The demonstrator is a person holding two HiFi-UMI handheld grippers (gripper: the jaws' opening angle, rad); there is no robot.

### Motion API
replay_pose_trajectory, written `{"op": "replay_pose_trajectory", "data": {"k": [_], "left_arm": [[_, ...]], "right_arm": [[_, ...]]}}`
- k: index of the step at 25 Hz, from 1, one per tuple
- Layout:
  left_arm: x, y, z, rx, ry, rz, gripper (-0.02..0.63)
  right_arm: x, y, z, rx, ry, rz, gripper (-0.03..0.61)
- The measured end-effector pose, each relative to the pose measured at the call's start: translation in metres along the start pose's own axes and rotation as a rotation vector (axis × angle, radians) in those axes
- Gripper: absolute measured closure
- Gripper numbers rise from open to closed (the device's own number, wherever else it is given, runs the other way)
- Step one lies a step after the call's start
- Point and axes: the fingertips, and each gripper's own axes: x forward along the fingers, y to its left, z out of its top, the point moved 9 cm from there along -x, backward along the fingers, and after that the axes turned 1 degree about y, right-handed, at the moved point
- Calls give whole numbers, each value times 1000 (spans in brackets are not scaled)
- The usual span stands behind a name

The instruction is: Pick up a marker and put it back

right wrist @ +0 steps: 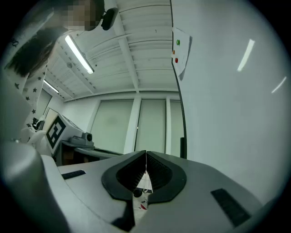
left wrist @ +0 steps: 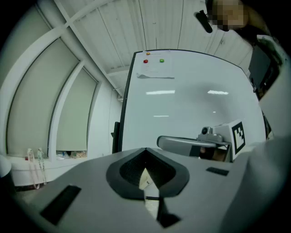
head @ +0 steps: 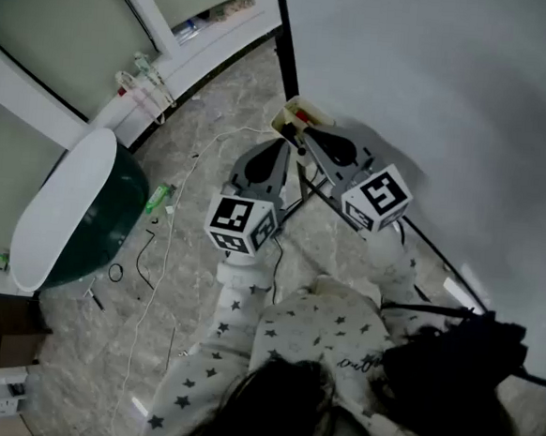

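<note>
Both claws are held out level toward the low left corner of the whiteboard [head: 434,84], where a small cream holder [head: 290,120] sits. The left claw [left wrist: 145,152] is closed with nothing between its jaws. The right claw [right wrist: 146,157] is likewise closed and empty, its tips just over the holder. The marker seems to lie in that holder: a red bit [head: 303,117] shows there in the head view, and a dark round end [right wrist: 136,193] sits just below the right claw's jaws.

The step in hand looks like the reach for the pick-up, not yet begun in earnest. To do it well, the right claw, being nearer, should spread its jaws before dropping any lower, since closed tips would only nudge the marker. It should then straddle the barrel across its width, close at mid-length and lift straight out so the holder is not dragged. The left claw is best kept to the left, apart from the holder.

Counted:
- Two claws, each with one marker cube [head: 240,224].
- One whiteboard and one holder.
- One paper sheet [left wrist: 157,70] on the board.
- One red magnet [left wrist: 145,61] and one green magnet [left wrist: 161,60].

How many markers the holder contains cannot be told.
</note>
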Motion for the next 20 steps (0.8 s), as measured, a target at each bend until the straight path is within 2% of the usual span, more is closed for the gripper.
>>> {"op": "replay_pose_trajectory", "data": {"k": [4, 6, 7, 10, 13, 20], "left_arm": [[-5, 3, -3, -22, 12, 24, 614], [-8, 6, -7, -34, 16, 41, 614], [-8, 8, -9, -38, 20, 45, 614], [-5, 13, -11, -41, 28, 45, 614], [0, 17, -11, -41, 40, 41, 614], [6, 29, -30, -52, 64, 24, 614]], "right_arm": [[-4, 7, -3, -23, 11, 21, 571], [-4, 12, -9, -20, 26, 34, 438], [-4, 14, -12, -26, 38, 39, 426], [1, 16, -20, -62, 71, 28, 417], [7, 15, -30, -52, 108, 15, 382], [21, 18, -59, -120, 201, -64, 383]]}}
